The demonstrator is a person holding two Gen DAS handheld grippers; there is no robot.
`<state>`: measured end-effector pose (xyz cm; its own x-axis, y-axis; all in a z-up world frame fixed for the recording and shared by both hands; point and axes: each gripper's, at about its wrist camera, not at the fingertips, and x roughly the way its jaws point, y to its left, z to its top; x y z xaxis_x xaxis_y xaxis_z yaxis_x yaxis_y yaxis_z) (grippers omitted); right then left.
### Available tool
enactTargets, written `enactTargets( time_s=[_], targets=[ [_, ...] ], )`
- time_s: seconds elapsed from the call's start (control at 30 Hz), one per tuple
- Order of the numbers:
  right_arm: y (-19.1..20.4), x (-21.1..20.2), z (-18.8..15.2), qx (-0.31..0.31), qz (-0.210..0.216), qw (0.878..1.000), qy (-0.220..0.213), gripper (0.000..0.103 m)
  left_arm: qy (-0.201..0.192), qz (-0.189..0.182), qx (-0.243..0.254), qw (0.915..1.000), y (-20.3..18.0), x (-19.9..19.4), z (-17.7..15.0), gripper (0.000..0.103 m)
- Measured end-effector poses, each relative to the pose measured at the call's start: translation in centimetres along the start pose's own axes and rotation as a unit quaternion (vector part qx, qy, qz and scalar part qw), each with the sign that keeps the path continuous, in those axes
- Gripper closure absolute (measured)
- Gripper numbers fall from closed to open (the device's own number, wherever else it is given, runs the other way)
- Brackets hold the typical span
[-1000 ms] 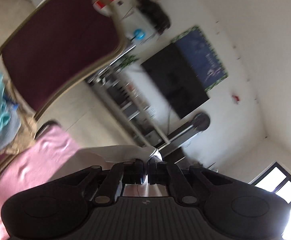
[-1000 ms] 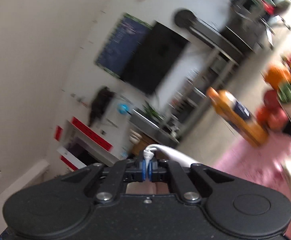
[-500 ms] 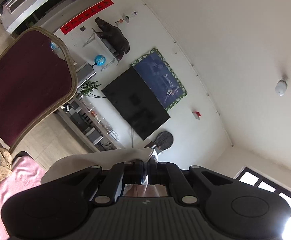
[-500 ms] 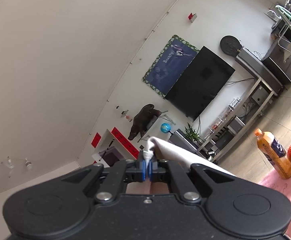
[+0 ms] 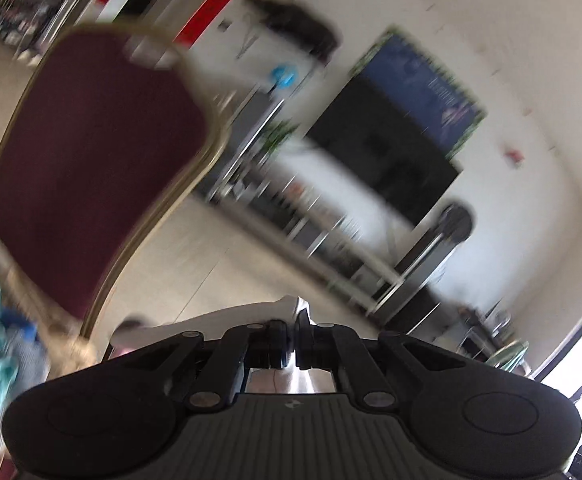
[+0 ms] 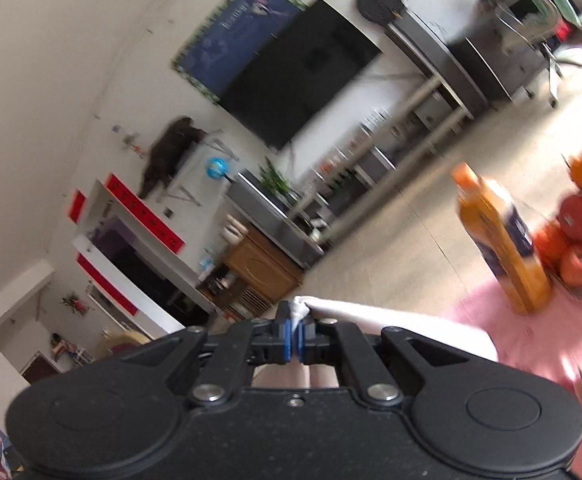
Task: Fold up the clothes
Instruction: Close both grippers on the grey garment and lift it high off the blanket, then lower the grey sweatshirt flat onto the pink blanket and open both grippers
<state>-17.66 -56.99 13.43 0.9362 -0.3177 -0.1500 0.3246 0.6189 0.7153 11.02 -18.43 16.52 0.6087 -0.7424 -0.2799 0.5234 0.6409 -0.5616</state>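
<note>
**Between two clamped grippers, a white garment held aloft**

At 12 o'clock of each wrist view, the white garment (image 6: 371, 314) is pinched by the left gripper (image 5: 292, 338) and right gripper (image 6: 296, 338), probably to hang flat for folding. Pink tablecloth (image 6: 531, 336) lies below; maroon chair (image 5: 91, 160) at 10 o'clock.

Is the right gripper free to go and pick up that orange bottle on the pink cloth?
Probably not yet. The right gripper is shut on a corner of the white garment, so its jaws are occupied. The orange bottle stands unobstructed on the pink cloth, but the gripper would need to release the fabric first.
</note>
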Motion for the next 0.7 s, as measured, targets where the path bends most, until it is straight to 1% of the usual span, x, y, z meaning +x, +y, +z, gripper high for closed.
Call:
enactTargets(
  time_s=[0.07,0.1,0.17,0.2,0.27,0.33,0.4,0.47,0.57,0.63,0.67,0.7],
  targets=[
    [1.8,-1.7,0.8,-0.037,0.025,0.999,-0.031,0.100,-0.029,-0.016,0.023,0.9992,-0.8,-1.5,0.4,0.101],
    [1.9,-2.5,0.7,-0.049,0.027,0.998,-0.035,0.100,-0.043,-0.024,0.035,0.9982,-1.2,-2.2,0.6,0.101],
    [0.5,-3.6,-0.8,-0.054,0.019,0.998,-0.019,0.100,-0.070,-0.039,0.058,0.9951,-1.9,-3.7,0.9,0.101],
    [-0.1,-4.1,-1.6,-0.057,0.016,0.998,-0.011,0.100,-0.059,-0.035,0.070,0.9952,-1.3,-3.7,-0.5,0.101],
    [-1.5,-5.2,-3.1,-0.062,0.008,0.998,0.006,0.100,-0.019,-0.014,0.080,0.9965,0.6,-3.3,-4.0,0.101],
    [-4.0,-5.5,-5.6,-0.055,-0.017,0.998,0.038,0.099,0.026,0.010,0.081,0.9963,2.8,-2.7,-7.9,0.101],
    [-7.4,-5.2,-9.1,-0.039,-0.053,0.995,0.077,0.099,0.083,0.036,0.052,0.9945,6.2,-1.3,-12.3,0.101],
    [-10.8,-5.0,-12.9,-0.010,-0.088,0.990,0.111,0.099,0.132,0.068,0.026,0.9885,9.4,0.2,-16.9,0.101],
    [-15.6,-4.6,-18.1,0.038,-0.133,0.977,0.165,0.099,0.187,0.126,-0.003,0.9743,14.1,2.6,-22.8,0.101],
    [-17.8,-4.4,-20.9,0.066,-0.160,0.964,0.201,0.099,0.212,0.150,-0.023,0.9654,16.0,3.5,-24.9,0.101],
    [-18.4,-4.4,-22.0,0.074,-0.172,0.958,0.218,0.099,0.225,0.161,-0.033,0.9605,17.0,3.9,-25.9,0.101],
    [-18.7,-4.5,-22.8,0.076,-0.180,0.953,0.230,0.099,0.233,0.166,-0.039,0.9575,17.4,3.9,-26.4,0.101]
  ],
)
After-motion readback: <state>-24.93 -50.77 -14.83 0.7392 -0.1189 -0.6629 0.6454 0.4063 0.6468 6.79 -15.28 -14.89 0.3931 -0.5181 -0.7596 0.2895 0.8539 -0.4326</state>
